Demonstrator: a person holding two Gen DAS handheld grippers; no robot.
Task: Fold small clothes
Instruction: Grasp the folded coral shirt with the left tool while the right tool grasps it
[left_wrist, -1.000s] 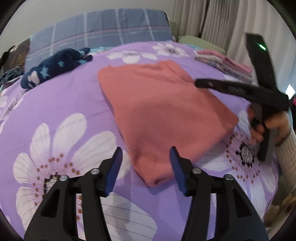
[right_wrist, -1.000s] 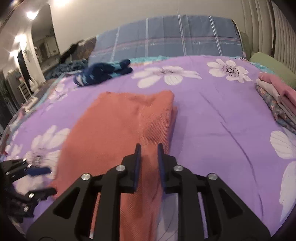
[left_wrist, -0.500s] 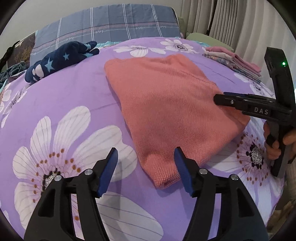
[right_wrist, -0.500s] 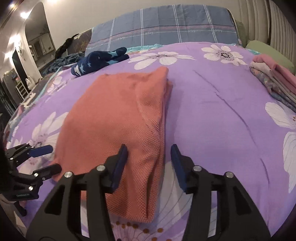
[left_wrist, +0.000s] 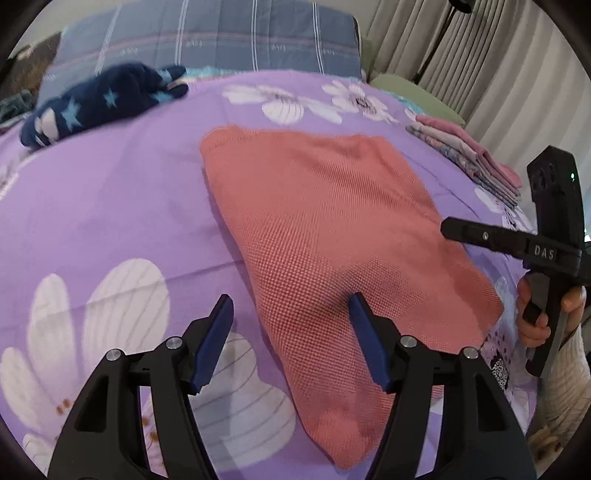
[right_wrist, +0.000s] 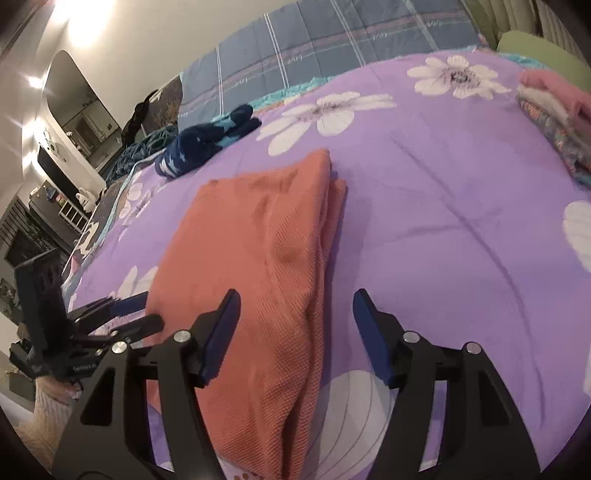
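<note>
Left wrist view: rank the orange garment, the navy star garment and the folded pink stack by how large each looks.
1. Orange garment, by far the largest.
2. Navy star garment.
3. Folded pink stack.
The last two look close in size, and both lie farther from the camera than the orange one, so their order is unsure.

Bare purple bedspread (right_wrist: 461, 229) lies open to the right of the folded orange garment (left_wrist: 332, 229). The folded clothes stack (left_wrist: 469, 155) blocks the far right edge, and the navy star-print garment (left_wrist: 99, 103) crowds the far left, near the pillow (left_wrist: 221, 40).
</note>
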